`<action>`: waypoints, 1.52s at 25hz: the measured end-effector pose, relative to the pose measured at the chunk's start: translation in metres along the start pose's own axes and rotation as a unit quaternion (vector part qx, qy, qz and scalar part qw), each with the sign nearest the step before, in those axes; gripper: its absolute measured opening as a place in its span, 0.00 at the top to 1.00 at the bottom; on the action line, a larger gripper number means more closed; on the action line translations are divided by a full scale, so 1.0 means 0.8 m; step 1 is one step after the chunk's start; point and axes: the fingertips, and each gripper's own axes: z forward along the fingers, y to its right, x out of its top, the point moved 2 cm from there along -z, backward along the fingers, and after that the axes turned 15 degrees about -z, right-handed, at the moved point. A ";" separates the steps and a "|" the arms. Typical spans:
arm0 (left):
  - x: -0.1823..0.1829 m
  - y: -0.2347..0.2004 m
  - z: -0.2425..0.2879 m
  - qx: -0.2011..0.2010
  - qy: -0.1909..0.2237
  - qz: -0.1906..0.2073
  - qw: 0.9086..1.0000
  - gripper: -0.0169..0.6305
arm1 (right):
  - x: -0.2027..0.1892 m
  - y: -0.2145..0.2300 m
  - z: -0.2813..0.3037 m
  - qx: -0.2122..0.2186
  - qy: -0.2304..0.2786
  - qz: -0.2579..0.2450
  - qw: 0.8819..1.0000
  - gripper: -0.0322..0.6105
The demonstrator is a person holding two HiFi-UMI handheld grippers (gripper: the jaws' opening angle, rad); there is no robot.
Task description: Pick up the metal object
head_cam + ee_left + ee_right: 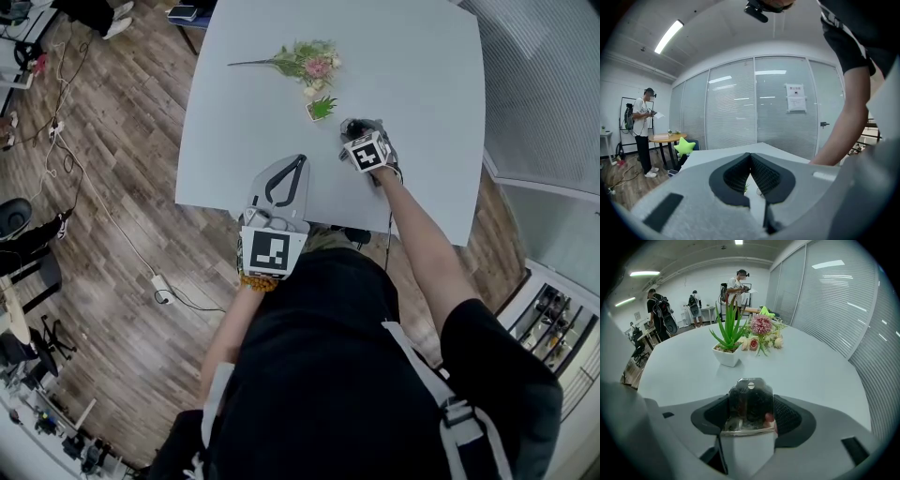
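The right tongs pinched the shiny metal piece close above the bench. The left tongs were closed on nothing. The smooth piece might slip out if the squeeze got weak.

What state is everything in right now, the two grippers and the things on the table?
left gripper: shut, empty.
right gripper: shut on the metal object.
metal object: upright, clamped between the jaws.
potted plant: upright on the table.
flower bunch: lying on the table.
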 end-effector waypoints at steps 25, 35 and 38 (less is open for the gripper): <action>-0.002 0.019 0.009 -0.036 -0.009 0.006 0.999 0.97 | -0.002 0.029 -0.027 -0.021 0.027 0.032 0.999 0.53; -0.001 0.032 0.018 -0.046 -0.006 0.004 0.999 0.97 | -0.004 0.039 -0.053 -0.035 0.045 0.040 0.998 0.53; 0.004 0.034 0.018 -0.051 -0.004 0.002 0.999 0.97 | 0.000 0.041 -0.065 -0.040 0.050 0.038 0.997 0.53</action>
